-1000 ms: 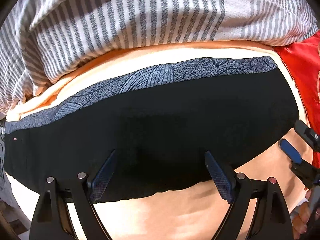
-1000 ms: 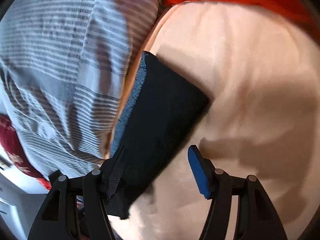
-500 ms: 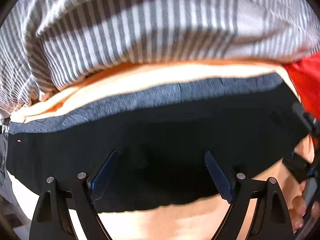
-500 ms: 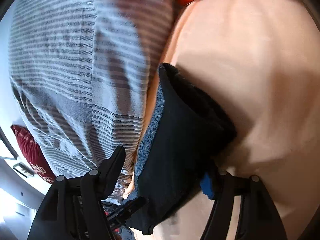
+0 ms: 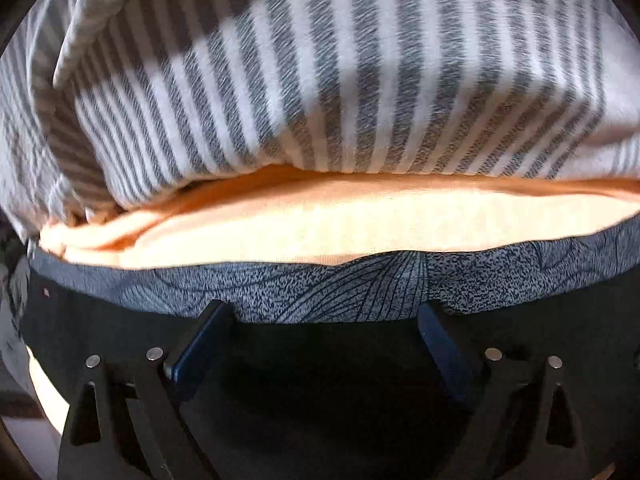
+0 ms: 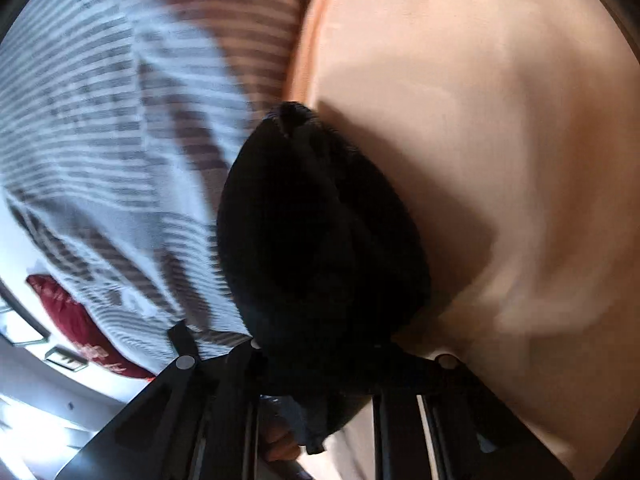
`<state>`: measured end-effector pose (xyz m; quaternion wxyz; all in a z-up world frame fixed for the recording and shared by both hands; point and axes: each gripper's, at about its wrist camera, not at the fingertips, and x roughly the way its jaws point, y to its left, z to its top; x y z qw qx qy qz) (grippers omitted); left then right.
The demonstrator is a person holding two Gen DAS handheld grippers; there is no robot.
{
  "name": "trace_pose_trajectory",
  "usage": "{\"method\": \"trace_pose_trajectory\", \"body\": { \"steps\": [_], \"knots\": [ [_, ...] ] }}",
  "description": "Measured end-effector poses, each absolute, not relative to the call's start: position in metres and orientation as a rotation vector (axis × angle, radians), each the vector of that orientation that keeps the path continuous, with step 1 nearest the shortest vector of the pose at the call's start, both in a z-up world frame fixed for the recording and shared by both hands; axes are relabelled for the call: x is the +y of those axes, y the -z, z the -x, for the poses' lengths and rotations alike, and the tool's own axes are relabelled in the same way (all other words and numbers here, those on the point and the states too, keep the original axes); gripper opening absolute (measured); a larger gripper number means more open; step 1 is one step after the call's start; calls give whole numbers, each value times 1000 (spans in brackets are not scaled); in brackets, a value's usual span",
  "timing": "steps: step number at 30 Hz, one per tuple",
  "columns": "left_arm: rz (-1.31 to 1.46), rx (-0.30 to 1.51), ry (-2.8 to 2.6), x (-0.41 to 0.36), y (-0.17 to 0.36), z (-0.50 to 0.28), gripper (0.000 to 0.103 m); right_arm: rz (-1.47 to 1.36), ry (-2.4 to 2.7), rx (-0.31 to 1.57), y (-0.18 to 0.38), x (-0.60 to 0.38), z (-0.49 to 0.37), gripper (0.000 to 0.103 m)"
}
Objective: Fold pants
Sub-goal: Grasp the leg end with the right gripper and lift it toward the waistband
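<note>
The folded black pants (image 5: 328,364) lie on the peach bed sheet, with their grey leaf-patterned waistband (image 5: 360,288) along the far edge. My left gripper (image 5: 324,332) is open, its blue-padded fingers (image 5: 196,344) low over the black fabric, tips near the waistband. In the right wrist view my right gripper (image 6: 320,356) is shut on the end of the pants (image 6: 320,240), which bulge up, lifted off the sheet. Its fingertips are hidden by the cloth.
A grey and white striped blanket (image 5: 320,80) is bunched just beyond the waistband and shows at the left of the right wrist view (image 6: 120,120). The peach sheet (image 6: 500,140) spreads to the right. A dark red cushion (image 6: 76,320) lies at lower left.
My right gripper closed on the end of the pants and lifted it. My left gripper moved forward over the fabric toward the waistband and striped blanket, staying open.
</note>
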<state>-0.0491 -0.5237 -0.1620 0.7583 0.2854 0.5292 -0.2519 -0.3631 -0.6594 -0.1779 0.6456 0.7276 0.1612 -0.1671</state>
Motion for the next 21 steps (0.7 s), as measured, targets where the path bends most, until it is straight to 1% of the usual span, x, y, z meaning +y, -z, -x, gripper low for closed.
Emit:
{"method": "trace_pose_trajectory", "body": {
  "steps": [4, 10, 13, 15, 17, 21],
  "knots": [
    [-605, 1216, 579, -514, 150, 36, 96, -1625, 339, 349, 162, -658, 354, 15],
    [-603, 1200, 620, -462, 128, 49, 96, -1544, 294, 366, 126, -647, 339, 15],
    [-622, 1222, 624, -445, 137, 56, 96, -1489, 256, 382, 104, -638, 326, 15],
    [-587, 1276, 609, -436, 147, 52, 96, -1449, 240, 400, 90, -631, 315, 15],
    [-565, 1287, 618, -432, 155, 51, 96, -1411, 224, 431, 79, -623, 304, 15],
    [-582, 1294, 677, -430, 153, 41, 96, -1337, 200, 486, 59, -601, 278, 15]
  ]
}}
